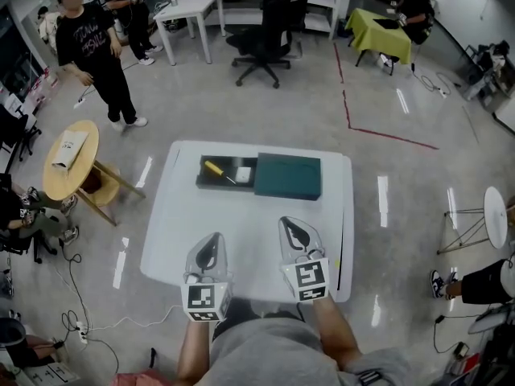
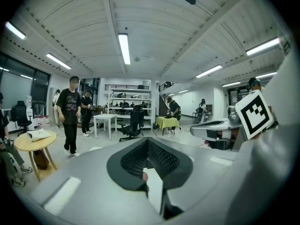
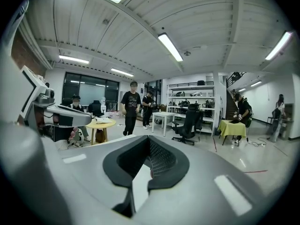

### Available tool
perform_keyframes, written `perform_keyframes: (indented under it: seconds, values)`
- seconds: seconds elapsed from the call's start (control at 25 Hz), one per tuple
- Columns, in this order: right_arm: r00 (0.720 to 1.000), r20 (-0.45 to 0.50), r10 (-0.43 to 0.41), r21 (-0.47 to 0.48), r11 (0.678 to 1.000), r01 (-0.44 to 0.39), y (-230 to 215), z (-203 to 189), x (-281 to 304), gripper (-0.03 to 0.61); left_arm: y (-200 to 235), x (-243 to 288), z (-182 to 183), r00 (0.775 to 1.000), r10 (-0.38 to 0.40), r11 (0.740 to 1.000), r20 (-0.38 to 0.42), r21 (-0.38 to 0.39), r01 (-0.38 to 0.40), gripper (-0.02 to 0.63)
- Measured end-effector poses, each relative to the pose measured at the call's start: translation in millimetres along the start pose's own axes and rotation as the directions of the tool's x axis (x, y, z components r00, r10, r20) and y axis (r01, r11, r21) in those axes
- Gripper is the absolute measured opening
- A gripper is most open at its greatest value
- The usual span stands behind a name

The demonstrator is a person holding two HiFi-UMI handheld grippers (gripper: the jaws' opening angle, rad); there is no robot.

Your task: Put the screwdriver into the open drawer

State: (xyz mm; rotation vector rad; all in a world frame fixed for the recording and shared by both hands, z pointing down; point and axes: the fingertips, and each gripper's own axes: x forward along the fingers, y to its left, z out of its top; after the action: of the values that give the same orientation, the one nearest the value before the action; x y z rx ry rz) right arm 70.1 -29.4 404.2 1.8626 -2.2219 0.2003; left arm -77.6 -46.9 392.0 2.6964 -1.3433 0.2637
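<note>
A screwdriver (image 1: 216, 170) with a yellow handle lies inside the open dark drawer (image 1: 211, 183). The drawer is pulled out to the left of a dark teal box (image 1: 288, 175) at the far side of the white table (image 1: 241, 240). A small white item (image 1: 243, 174) lies beside the screwdriver. My left gripper (image 1: 211, 241) and right gripper (image 1: 291, 225) hover side by side over the table's near half, well short of the drawer. Both point away from me, above the table, toward the room. In the left gripper view my left gripper (image 2: 147, 142) is shut and empty. My right gripper (image 3: 150, 142) is likewise shut on nothing.
A person (image 1: 96, 51) stands at the back left beside a round wooden table (image 1: 71, 155). An office chair (image 1: 261, 30) and a yellow-green table (image 1: 378, 26) stand further back. A small white side table (image 1: 495, 215) stands at the right. Cables lie on the floor at the left.
</note>
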Motion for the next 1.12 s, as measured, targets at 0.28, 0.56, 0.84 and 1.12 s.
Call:
perform_keyframes:
  seconds: [0.28, 0.56, 0.84, 1.12]
  values:
    - [1.000, -0.013, 0.004, 0.011, 1.000, -0.004, 8, -18, -25, 0.005, -17, -18, -11, 1.000, -0.018, 1.000, -0.009, 0.019, 0.018, 0.012]
    - [1.000, -0.028, -0.001, 0.016, 1.000, 0.001, 3, -34, -47, 0.005, -32, -28, -21, 0.999, -0.028, 0.999, -0.028, 0.033, 0.028, 0.012]
    - [1.000, -0.026, -0.007, 0.040, 0.999, 0.008, 4, -42, -62, 0.005, -40, -37, -22, 0.999, -0.034, 0.999, -0.023, 0.036, 0.035, 0.012]
    - [1.000, -0.021, -0.002, 0.031, 1.000, 0.003, 5, -39, -68, 0.003, -43, -41, -22, 0.999, -0.031, 0.999, -0.025, 0.041, 0.032, 0.011]
